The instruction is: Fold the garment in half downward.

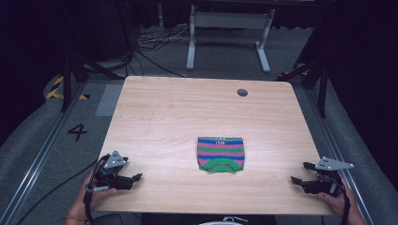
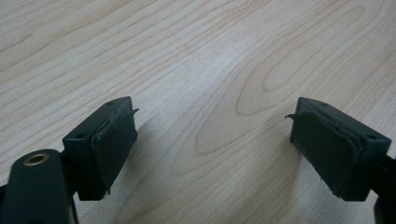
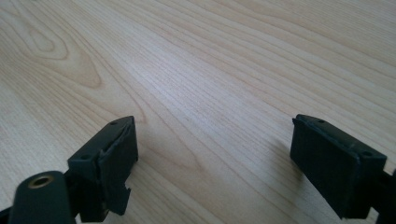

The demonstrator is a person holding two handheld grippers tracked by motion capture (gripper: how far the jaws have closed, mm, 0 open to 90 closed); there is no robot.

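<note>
A small knitted garment (image 1: 220, 153) with pink, blue and green stripes lies flat near the middle of the wooden table (image 1: 178, 112), toward the front. My left gripper (image 1: 136, 177) rests at the front left corner, held by a hand, well left of the garment. Its jaws stand wide apart over bare wood in the left gripper view (image 2: 212, 140), with nothing between them. My right gripper (image 1: 300, 172) sits at the front right edge, pointing left toward the garment. Its jaws are also wide apart over bare wood (image 3: 215, 158).
A dark round grommet hole (image 1: 242, 92) sits near the table's far right. Beyond the far edge stand a white desk frame (image 1: 230, 33) and loose cables (image 1: 155, 44) on grey carpet. A floor marking "4" (image 1: 77, 131) lies left of the table.
</note>
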